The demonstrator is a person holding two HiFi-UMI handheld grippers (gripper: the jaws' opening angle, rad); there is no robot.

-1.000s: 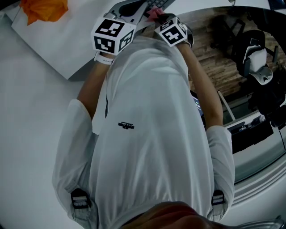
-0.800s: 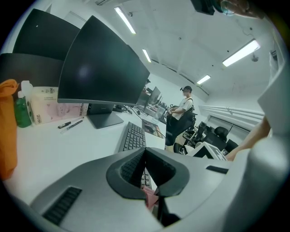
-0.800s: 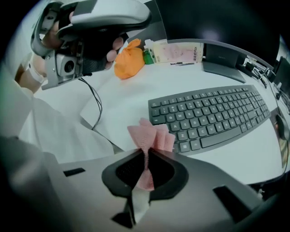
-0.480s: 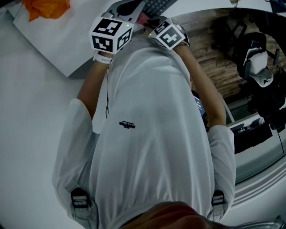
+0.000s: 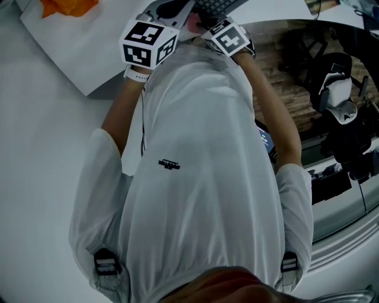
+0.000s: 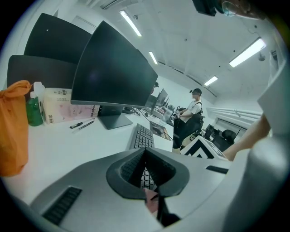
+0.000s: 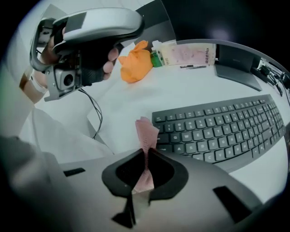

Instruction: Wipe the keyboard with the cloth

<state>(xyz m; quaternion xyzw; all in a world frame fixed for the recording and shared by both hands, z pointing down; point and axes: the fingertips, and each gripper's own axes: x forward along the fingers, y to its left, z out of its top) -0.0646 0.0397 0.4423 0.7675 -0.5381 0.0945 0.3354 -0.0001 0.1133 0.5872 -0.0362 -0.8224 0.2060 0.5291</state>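
The dark keyboard (image 7: pixel 217 131) lies on the white desk, just right of and beyond my right gripper (image 7: pixel 146 152). That gripper is shut on a pink cloth (image 7: pixel 146 131), which sticks up past its tips. In the head view the cloth (image 5: pixel 193 22) shows between the two marker cubes, beside the keyboard's (image 5: pixel 216 7) near end. My left gripper (image 6: pixel 145 150) hangs above the desk with its jaws together, pointing along the keyboard (image 6: pixel 142 136). A pink scrap shows low in its slit, and I cannot tell whether it is held.
An orange bag (image 7: pixel 136 59), a tissue pack (image 7: pixel 188 53) and a green bottle (image 6: pixel 34 108) stand at the desk's back. Dark monitors (image 6: pixel 113 72) rise behind the keyboard, with pens (image 6: pixel 81 124) near their foot. The desk edge and wooden floor (image 5: pixel 284 53) lie to the right.
Both grippers have edged slightly forward toward the keyboard, and a little more of the keyboard shows. The pink cloth stays in the right gripper.
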